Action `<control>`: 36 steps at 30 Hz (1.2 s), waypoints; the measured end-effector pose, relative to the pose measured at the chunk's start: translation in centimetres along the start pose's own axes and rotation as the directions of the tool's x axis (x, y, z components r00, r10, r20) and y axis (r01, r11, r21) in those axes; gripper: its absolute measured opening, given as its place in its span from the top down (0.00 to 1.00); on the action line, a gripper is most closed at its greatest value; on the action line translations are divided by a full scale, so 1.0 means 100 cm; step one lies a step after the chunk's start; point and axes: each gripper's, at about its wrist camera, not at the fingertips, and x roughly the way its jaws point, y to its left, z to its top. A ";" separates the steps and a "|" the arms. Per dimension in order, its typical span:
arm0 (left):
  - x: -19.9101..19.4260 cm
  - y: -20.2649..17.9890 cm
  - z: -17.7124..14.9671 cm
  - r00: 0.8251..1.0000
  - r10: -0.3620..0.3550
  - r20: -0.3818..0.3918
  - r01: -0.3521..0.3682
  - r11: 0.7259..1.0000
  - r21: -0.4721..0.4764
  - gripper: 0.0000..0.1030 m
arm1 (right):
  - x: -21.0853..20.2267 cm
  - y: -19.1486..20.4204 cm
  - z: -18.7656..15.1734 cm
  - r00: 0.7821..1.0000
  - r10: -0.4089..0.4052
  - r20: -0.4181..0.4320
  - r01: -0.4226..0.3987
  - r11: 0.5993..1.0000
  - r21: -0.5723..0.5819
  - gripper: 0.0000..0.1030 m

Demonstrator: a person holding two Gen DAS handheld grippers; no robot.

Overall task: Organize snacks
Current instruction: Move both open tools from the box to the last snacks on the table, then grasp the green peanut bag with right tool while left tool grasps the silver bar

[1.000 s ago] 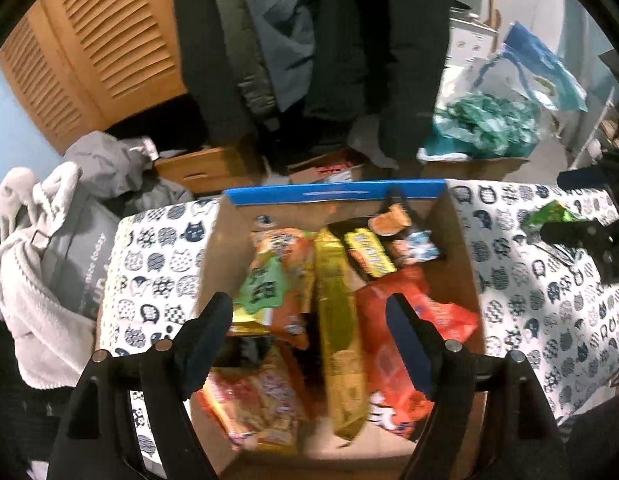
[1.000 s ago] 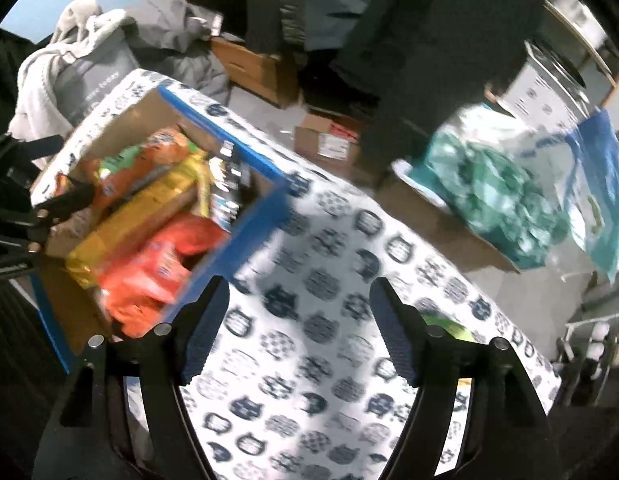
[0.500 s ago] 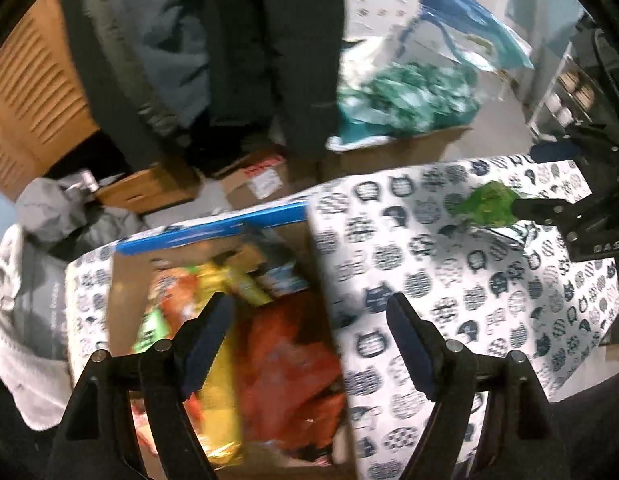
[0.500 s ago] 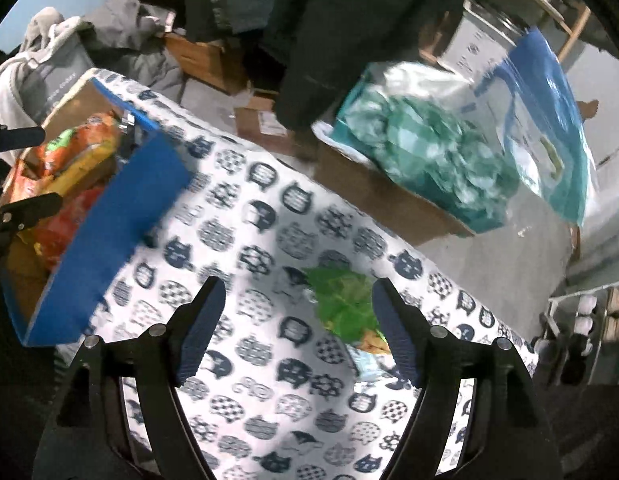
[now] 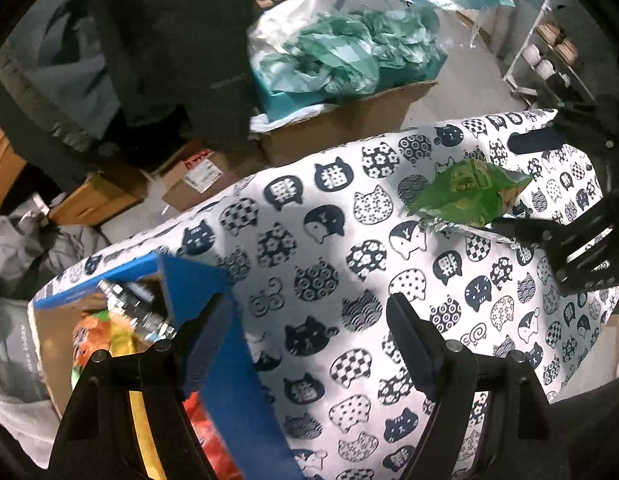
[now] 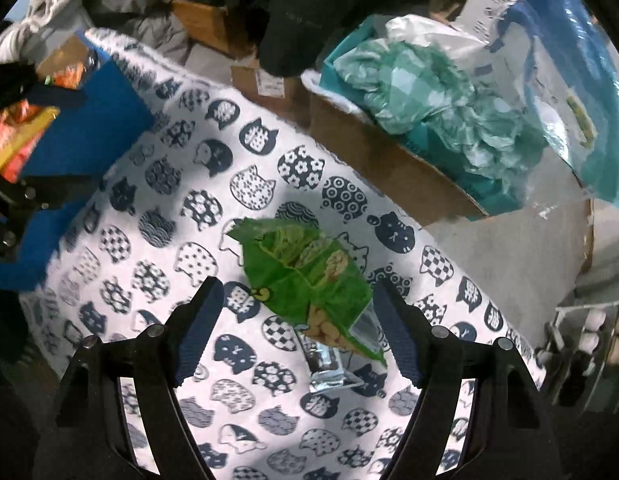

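A crinkled green snack packet (image 6: pixel 305 272), foil-glossy and creased along its middle, lies flat on the worktop (image 6: pixel 189 240), which is covered by a white cloth printed with dark blue cat heads. Pale, nut-like pieces are printed on its face, and a silvery, clear-edged wrapper (image 6: pixel 329 364) pokes out from under its near end; what that wrapper is cannot be made out. The right gripper (image 6: pixel 297 332) hangs over the packet with its jaws spread wide, one ribbed blue pad on each side, neither touching it.

At the left of the worktop stands a cardboard box (image 5: pixel 197 296) with blue outer walls and a plain brown inside. It holds orange, yellow and red snack bags (image 5: pixel 109 332), largely hidden by the box wall and the gripper frame and cut off at the picture's edge. The left gripper (image 5: pixel 305 340) is above the box's right wall and the bare cloth, jaws open and empty.

Beyond the far edge of the worktop sits a brown carton (image 6: pixel 389 160) stuffed with rumpled teal plastic, beside dark hanging coats (image 5: pixel 181 40).
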 end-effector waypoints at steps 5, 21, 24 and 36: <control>0.014 -0.006 0.011 1.000 0.006 -0.017 -0.006 1.000 0.024 0.22 | 0.022 0.002 0.003 0.999 -0.002 -0.038 -0.001 0.998 -0.070 0.26; 0.044 -0.009 -0.005 0.996 0.016 -0.086 -0.016 1.000 0.009 0.22 | 0.042 -0.013 -0.013 0.993 0.073 -0.093 -0.061 0.991 0.121 0.53; 0.046 -0.012 -0.012 0.995 0.004 -0.098 -0.004 1.000 -0.004 0.22 | 0.041 -0.014 -0.024 0.991 0.084 -0.108 -0.062 0.979 0.195 0.55; 0.031 -0.051 -0.044 0.995 0.011 -0.103 -0.006 0.999 0.048 0.22 | 0.025 -0.015 -0.102 0.990 0.071 -0.123 -0.014 0.912 0.409 0.56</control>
